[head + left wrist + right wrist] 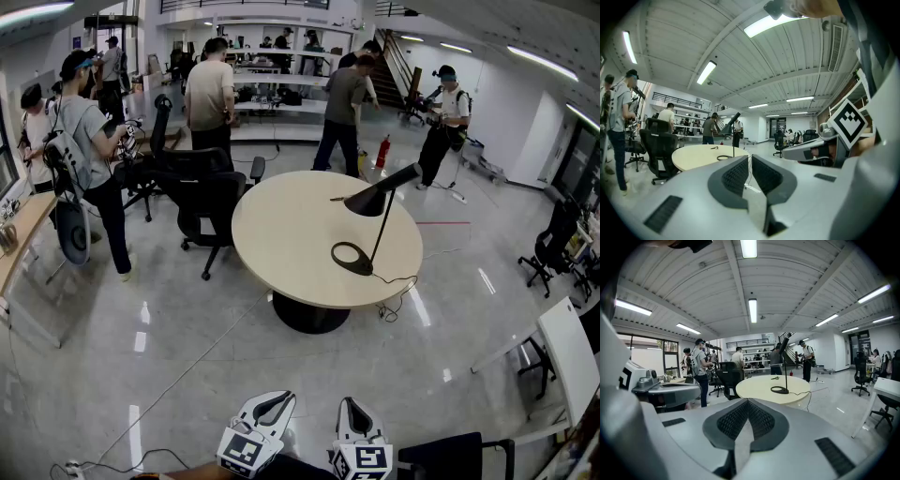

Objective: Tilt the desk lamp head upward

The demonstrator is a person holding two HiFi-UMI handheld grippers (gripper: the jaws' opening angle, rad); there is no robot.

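**Both grippers low & well short of lamp; lamp untouched on worktop**

Desk lamp (pixel 380 230) stands upright on the round pale worktop (pixel 281 239), toward its right side in head view. The ring-shaped base (pixel 362 268) lies flat on the top and a thin stem rises from it. Lamp head (pixel 373 200) is slanted, wide shade end lower, narrow end higher & pointing up-right. Cord (pixel 401 292) runs from the base over the worktop edge to the floor. A small dark item (pixel 337 199) lies on the worktop just beside the shade; can't tell what it is.

Left gripper (pixel 272 405) is at the bottom edge of head view, well apart from the worktop, pointing roughly level. Its own view shows the jaws a narrow slit apart w/ nothing between them. Right gripper (pixel 351 412) is beside it, also at the bottom edge. Its jaws are closed pad to pad & empty. Neither gripper touches the lamp.

Black office chair (pixel 211 202) sits at the worktop's left edge. Several people (pixel 94 159) stand in the bkgd behind & to the left. A red fire extinguisher (pixel 382 150) stands on the floor beyond the worktop.
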